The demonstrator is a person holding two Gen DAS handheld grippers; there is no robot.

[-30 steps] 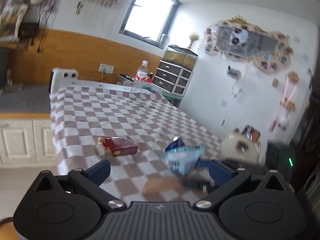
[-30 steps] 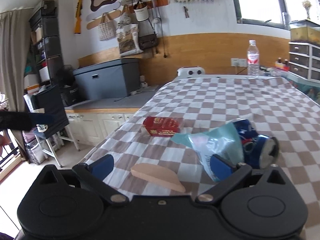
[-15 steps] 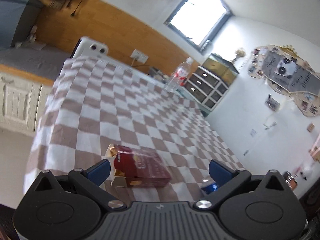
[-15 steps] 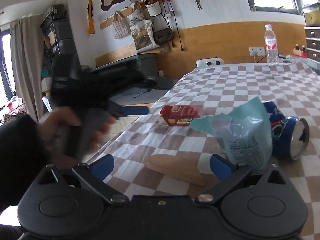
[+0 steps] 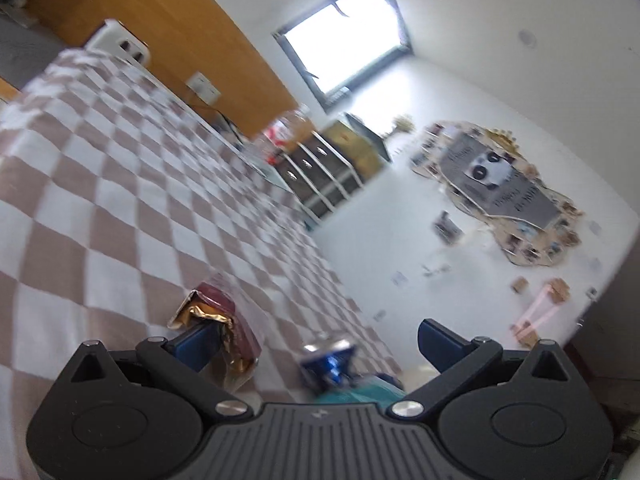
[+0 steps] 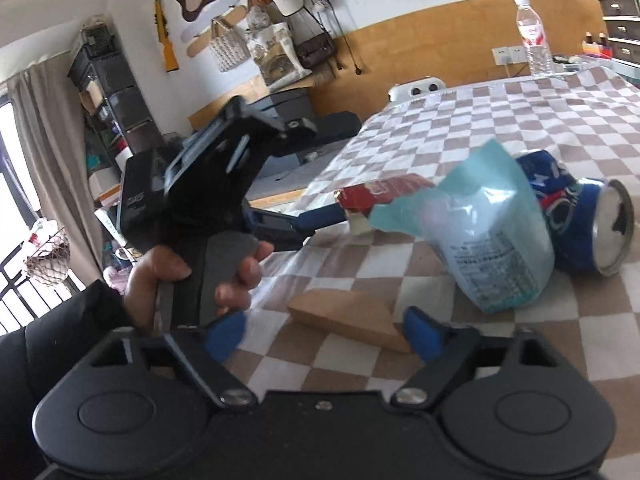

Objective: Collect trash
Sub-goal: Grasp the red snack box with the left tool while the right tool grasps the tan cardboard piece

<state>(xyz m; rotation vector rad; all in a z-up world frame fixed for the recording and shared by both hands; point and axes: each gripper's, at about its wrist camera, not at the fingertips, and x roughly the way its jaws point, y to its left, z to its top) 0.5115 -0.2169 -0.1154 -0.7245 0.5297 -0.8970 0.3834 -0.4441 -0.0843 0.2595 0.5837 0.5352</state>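
Observation:
On the checked tablecloth (image 6: 480, 128) lie a tan cardboard piece (image 6: 348, 318), a teal snack bag (image 6: 492, 240), a blue can (image 6: 588, 224) on its side and a red cigarette box (image 6: 384, 196). My right gripper (image 6: 324, 336) is low over the cloth. Its jaws are closing with the cardboard piece between them, and the pads do not press on it. My left gripper (image 5: 316, 340), held by a hand (image 6: 192, 276), stands open and rolled. Its left finger is up against the red box (image 5: 216, 320). The blue can (image 5: 328, 360) lies further right between the fingers.
A water bottle (image 6: 534, 40) stands at the table's far end beside a white chair back (image 6: 416, 88). The table's left edge drops to low cabinets and a dark shelf unit (image 6: 108, 92). A drawer chest (image 5: 320, 176) stands past the far corner.
My left gripper swung left and down to the red box and rolled. The right gripper's jaws narrowed around the cardboard piece and sank a little.

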